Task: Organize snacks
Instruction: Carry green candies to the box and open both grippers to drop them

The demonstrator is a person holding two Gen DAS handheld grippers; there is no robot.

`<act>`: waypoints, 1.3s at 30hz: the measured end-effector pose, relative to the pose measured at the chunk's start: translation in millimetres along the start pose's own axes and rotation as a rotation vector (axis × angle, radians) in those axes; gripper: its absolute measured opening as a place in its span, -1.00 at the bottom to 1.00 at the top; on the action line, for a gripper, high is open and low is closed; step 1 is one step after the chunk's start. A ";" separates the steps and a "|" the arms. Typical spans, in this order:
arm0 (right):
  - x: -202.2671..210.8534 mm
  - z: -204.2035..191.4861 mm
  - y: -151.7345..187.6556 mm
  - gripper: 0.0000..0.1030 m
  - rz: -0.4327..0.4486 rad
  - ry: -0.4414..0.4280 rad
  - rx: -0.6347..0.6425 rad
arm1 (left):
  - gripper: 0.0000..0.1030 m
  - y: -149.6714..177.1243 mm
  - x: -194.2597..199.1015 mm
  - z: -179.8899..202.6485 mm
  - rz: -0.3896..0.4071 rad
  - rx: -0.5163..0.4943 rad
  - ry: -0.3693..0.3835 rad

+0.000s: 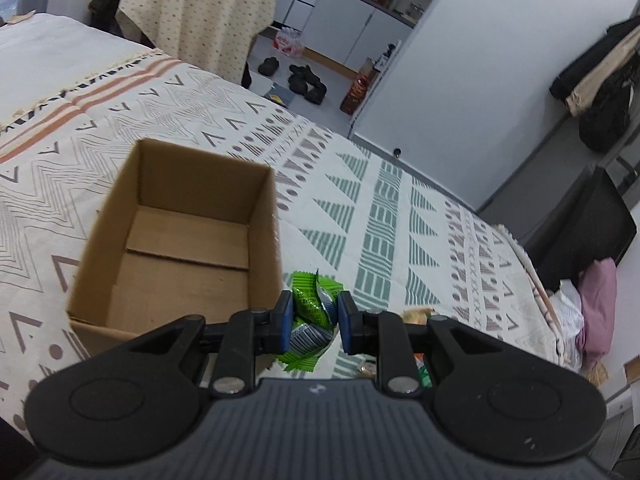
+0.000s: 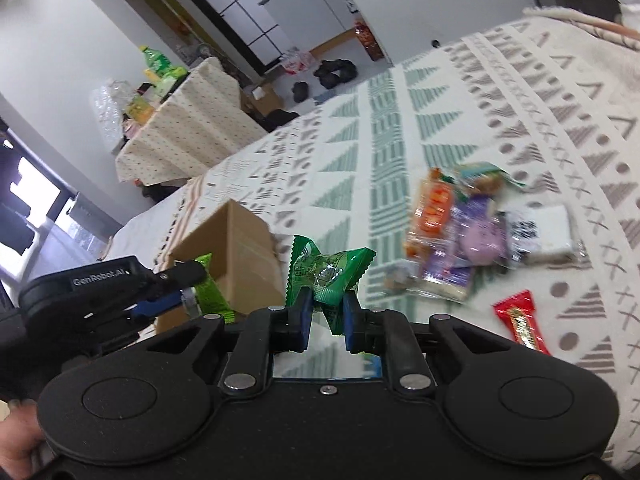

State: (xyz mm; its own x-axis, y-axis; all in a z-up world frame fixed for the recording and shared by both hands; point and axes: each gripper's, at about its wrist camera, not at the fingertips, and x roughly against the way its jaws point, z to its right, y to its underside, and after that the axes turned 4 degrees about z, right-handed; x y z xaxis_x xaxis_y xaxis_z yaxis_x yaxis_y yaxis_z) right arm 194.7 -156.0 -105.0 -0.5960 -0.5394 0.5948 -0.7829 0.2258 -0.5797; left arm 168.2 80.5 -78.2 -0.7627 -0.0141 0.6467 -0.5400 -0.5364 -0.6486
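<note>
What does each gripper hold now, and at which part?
Left gripper: light green snack packet, around its middle. Right gripper: dark green snack packet, at its lower part.

I see the cardboard box (image 1: 180, 240) open at the top with a bare floor, so I can pass straight in. Its near right wall stands just beside my left claw (image 1: 314, 320). The snack pile (image 2: 472, 232) crowds the bed (image 1: 400, 216) toward its right edge.
</note>
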 end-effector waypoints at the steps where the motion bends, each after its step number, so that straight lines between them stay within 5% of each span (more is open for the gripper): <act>1: -1.0 -4.3 -1.1 -0.69 0.002 -0.003 0.006 | -0.57 -2.0 1.4 -3.2 0.005 0.009 -0.003; 32: -65.3 -114.4 -9.5 -0.69 -0.023 -0.067 0.129 | -0.55 -28.2 -5.5 -84.2 -0.003 0.239 -0.117; 39: -76.8 -125.4 -14.0 -0.69 -0.031 -0.080 0.143 | -0.20 -29.3 -1.8 -92.8 0.005 0.301 -0.158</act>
State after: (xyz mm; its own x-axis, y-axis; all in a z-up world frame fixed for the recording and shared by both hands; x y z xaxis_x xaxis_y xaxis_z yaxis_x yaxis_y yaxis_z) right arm 229.0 -15.9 -72.7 -0.5514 -0.6085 0.5707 -0.7641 0.0937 -0.6383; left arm 152.3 174.5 -97.6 -0.6875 -0.1354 0.7134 -0.3893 -0.7606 -0.5195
